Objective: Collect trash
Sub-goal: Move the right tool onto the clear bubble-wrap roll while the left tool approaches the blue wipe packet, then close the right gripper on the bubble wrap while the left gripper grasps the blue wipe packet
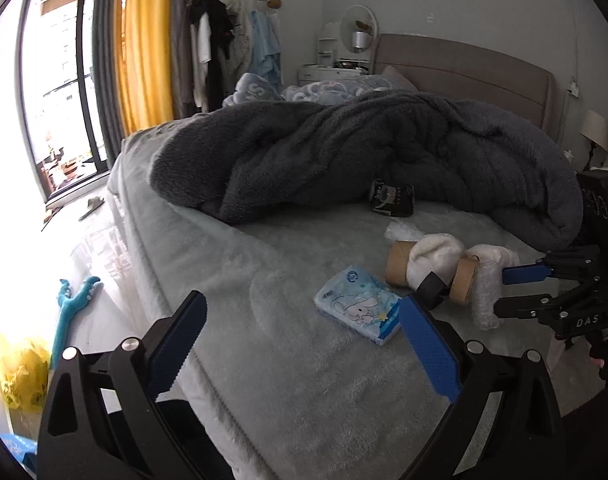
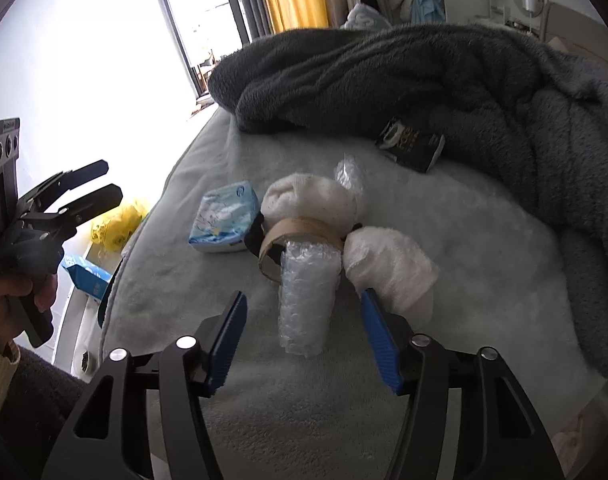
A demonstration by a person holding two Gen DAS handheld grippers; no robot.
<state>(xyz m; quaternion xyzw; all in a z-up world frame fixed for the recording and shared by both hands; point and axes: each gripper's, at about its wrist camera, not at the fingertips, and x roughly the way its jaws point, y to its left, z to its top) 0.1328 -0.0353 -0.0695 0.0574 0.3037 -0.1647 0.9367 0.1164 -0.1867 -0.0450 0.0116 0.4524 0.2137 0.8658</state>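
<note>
Both grippers fill the foreground of their own views, jaws spread wide and holding nothing. Behind them, a bed (image 1: 264, 280) covered in pale grey plush takes up most of the scene, with a rumpled dark grey blanket (image 1: 363, 152) heaped across its far half. On the floor to the left lies a yellow plastic bag (image 1: 20, 376).

Trash sits in a loose cluster on the bare sheet. A roll of bubble wrap (image 2: 305, 300) lies directly ahead of the right gripper (image 2: 304, 340), between the lines of its open fingers but not touched. Two cardboard tubes (image 1: 399, 266) lie with white socks (image 2: 387, 276) stuffed into and around them. A blue tissue pack (image 1: 357, 306) rests just beyond the left gripper (image 1: 304, 344), near its right finger. A small black packet (image 2: 411, 144) lies at the blanket's edge.
</note>
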